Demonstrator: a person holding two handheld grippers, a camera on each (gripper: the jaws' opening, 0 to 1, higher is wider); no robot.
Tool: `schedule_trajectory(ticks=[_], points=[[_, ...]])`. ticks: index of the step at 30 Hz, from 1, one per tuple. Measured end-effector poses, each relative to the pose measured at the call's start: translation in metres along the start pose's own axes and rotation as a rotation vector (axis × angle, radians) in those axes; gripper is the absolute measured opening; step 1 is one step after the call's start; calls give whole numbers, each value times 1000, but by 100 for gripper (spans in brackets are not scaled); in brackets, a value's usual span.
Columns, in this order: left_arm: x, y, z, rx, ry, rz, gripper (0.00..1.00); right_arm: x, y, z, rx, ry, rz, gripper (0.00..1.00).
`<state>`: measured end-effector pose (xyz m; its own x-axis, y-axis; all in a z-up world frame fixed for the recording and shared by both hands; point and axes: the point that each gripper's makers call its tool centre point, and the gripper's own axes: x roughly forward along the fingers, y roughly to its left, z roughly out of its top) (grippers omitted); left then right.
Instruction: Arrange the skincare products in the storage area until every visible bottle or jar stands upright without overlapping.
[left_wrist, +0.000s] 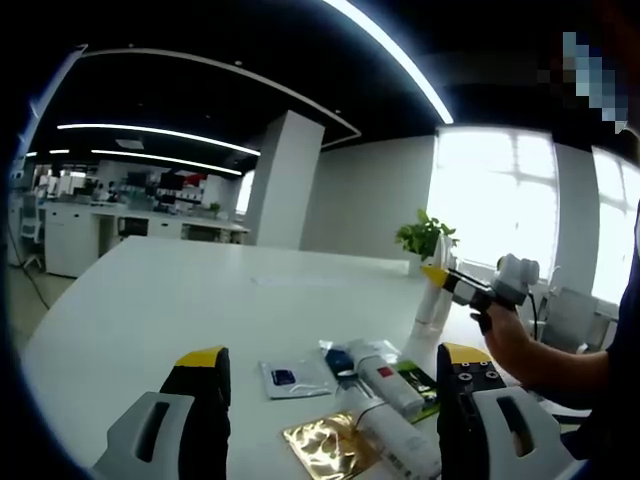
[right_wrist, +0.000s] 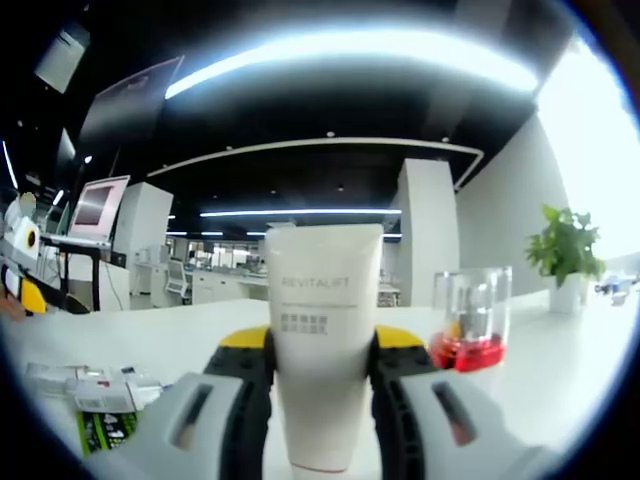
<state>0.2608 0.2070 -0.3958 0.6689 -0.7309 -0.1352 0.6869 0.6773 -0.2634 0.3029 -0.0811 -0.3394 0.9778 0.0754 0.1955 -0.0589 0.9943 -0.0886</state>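
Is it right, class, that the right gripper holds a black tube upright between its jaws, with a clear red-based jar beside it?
Not quite: the tube is white, not black, as the right gripper view shows. The right gripper does hold it upright, with the jar beside it.

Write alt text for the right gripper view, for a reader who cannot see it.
The right gripper holds a white tube upright between its yellow-tipped jaws above a white table. A clear jar with red liquid stands right of it; small packets lie at left.

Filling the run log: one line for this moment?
right claw shut on white tube | left claw open above table | tubes lying flat
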Motion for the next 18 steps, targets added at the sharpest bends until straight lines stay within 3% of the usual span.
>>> schedule_trajectory(ticks=[18], points=[[0, 0, 0, 1, -1, -1, 86, -2, -3, 0, 6, 6, -6, 37]])
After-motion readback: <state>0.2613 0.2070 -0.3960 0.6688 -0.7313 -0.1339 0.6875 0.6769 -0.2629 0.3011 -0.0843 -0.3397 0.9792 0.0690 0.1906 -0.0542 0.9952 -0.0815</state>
